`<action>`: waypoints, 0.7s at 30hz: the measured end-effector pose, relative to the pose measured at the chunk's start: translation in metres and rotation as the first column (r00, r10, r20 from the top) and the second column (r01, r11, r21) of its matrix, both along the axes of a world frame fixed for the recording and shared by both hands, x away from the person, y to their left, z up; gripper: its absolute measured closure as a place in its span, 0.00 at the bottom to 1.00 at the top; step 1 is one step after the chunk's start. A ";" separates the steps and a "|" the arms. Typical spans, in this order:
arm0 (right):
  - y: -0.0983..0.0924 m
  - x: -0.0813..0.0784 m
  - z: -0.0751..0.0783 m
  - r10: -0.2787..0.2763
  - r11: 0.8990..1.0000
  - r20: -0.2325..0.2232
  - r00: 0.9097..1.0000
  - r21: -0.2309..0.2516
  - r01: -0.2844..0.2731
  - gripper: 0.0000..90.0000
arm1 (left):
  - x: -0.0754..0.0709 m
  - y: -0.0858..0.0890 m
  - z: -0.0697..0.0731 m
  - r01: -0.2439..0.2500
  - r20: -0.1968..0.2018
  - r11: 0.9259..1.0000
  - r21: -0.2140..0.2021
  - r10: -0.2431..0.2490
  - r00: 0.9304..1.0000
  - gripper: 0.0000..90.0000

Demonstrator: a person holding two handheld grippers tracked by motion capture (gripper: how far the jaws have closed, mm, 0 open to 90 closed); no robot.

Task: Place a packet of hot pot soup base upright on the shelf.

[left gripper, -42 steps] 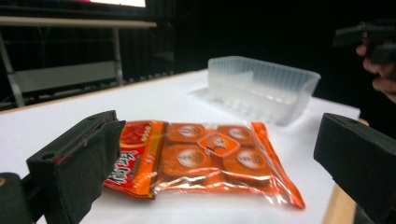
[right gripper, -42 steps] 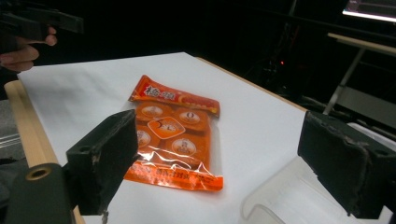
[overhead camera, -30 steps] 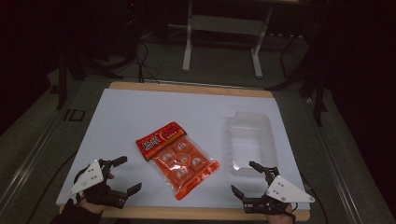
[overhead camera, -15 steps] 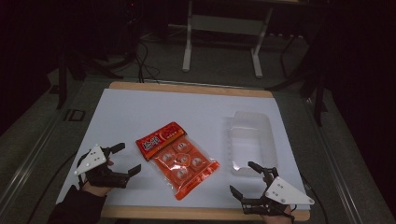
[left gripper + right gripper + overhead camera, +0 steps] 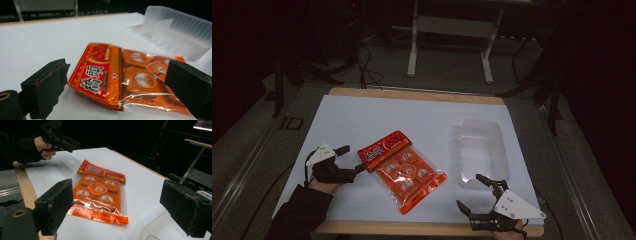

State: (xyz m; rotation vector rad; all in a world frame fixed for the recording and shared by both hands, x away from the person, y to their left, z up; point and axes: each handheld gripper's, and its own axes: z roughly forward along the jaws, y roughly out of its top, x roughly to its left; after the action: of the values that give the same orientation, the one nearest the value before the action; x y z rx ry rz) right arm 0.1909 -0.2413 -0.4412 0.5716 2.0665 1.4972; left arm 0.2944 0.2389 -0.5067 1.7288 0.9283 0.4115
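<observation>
both grippers (image 5: 352,159) (image 5: 473,193) gape wide, holding nothing.

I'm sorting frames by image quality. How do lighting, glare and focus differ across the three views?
High view: white table lit, surroundings nearly black, picture soft. Left gripper view: snack packet sharp at its red label, glare on its clear film; clear tray behind is blurred. Right gripper view: packet fairly sharp with film highlights; near jaws of the right hand-held gripper look soft.
</observation>
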 end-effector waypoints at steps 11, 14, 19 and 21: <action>0.001 0.000 -0.001 0.013 1.000 -0.019 1.000 -0.002 -0.013 0.14 | 0.032 -0.007 -0.022 -0.066 -0.107 0.995 0.076 0.074 0.992 0.07; 0.001 0.001 -0.001 0.013 1.000 -0.021 1.000 0.001 -0.013 0.14 | 0.038 -0.008 -0.025 -0.089 -0.140 0.992 0.094 0.102 0.985 0.08; 0.000 0.001 -0.001 0.016 1.000 -0.026 1.000 0.003 -0.016 0.14 | 0.046 -0.010 -0.029 -0.098 -0.199 0.989 0.106 0.118 0.973 0.18; 0.000 0.001 -0.002 0.017 1.000 -0.027 1.000 0.003 -0.017 0.14 | 0.047 -0.011 -0.032 -0.092 -0.212 0.989 0.119 0.116 0.970 0.23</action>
State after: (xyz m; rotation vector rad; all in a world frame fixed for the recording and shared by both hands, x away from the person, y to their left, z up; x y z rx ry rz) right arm 0.1922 -0.2414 -0.4427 0.5798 2.0949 1.5095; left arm 0.3419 0.2276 -0.5383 1.8562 1.1773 0.3503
